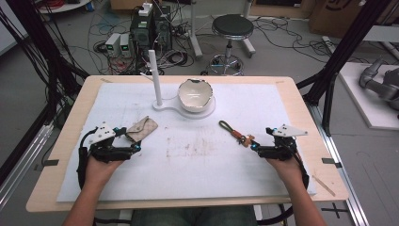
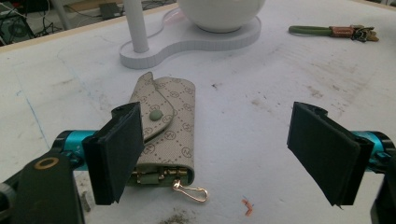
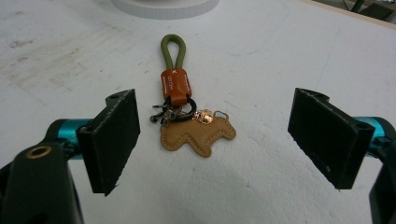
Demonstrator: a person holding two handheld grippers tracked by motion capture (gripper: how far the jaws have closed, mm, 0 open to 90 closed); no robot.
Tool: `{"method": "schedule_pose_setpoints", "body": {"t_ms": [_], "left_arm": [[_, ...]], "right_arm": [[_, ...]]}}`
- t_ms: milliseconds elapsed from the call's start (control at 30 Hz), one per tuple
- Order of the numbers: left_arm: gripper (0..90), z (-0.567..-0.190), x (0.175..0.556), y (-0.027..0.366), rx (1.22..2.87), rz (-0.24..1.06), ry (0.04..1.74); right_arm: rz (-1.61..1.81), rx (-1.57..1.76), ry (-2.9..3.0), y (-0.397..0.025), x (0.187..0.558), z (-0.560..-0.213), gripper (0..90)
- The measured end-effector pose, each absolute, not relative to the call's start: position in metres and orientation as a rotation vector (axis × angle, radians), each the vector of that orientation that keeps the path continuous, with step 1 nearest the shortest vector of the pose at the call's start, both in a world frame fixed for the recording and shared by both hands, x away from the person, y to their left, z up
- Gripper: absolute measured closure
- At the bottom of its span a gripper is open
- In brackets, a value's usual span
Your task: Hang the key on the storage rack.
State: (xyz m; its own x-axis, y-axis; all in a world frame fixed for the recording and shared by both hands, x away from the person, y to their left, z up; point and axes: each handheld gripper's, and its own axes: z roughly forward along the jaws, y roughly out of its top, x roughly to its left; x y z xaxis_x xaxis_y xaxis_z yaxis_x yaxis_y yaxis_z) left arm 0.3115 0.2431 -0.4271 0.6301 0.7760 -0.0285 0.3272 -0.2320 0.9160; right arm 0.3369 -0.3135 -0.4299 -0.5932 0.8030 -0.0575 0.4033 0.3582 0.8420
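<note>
Table scene from above, with two hand-held grippers poised before their objects. The left gripper [image 1: 133,141] rests at about 8 o'clock on the white mat [image 1: 282,108], its jaws spread wide and holding nothing; the patterned key pouch [image 1: 141,128] lies just beyond it, toward 10 o'clock from the mat's centre. In the left gripper view the pouch [image 2: 166,126] lies flat with its flap snapped shut by a green stud, its near end beside the left-hand jaw, and a small gold clasp [image 2: 190,190] protrudes from its near edge.

The right gripper [image 1: 259,141] sits at about 4 o'clock, jaws likewise parted and empty. The keychain [image 1: 235,132] lies just ahead of it, pointing toward 11 o'clock. In the right gripper view the keychain [image 3: 180,100] lies between the jaws but farther out, touching neither: an olive cord loop, an orange leather band, a dark ring, and a tan animal-shaped leather tag [image 3: 198,133].

At 12 o'clock stands a white stand [image 1: 162,104] bearing an upright post and a bowl [image 1: 195,94] with a chipped rim (its part in the work cannot be told).

Progress: judged as the very start. Neither object is grasped or lifted; both pickups, and whatever joins keychain to pouch, remain to be done.
</note>
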Motion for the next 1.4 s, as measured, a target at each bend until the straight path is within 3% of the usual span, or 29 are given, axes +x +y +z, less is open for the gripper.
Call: {"method": "schedule_pose_setpoints", "body": {"t_ms": [900, 1267, 1400], "left_arm": [[18.7, -0.427, 0.31, 0.246, 1.821, 0.561, 0.903], [18.7, -0.428, 0.311, 0.245, 1.831, 0.561, 0.9], [18.7, -0.429, 0.311, 0.245, 1.838, 0.558, 0.9]], "right_arm": [[1.074, 0.946, 2.31, -0.261, 0.378, -0.437, 17.8], [1.018, 0.952, 2.368, -0.258, 0.386, -0.446, 40.4], [1.011, 0.951, 2.374, -0.256, 0.387, -0.447, 43.2]]}}
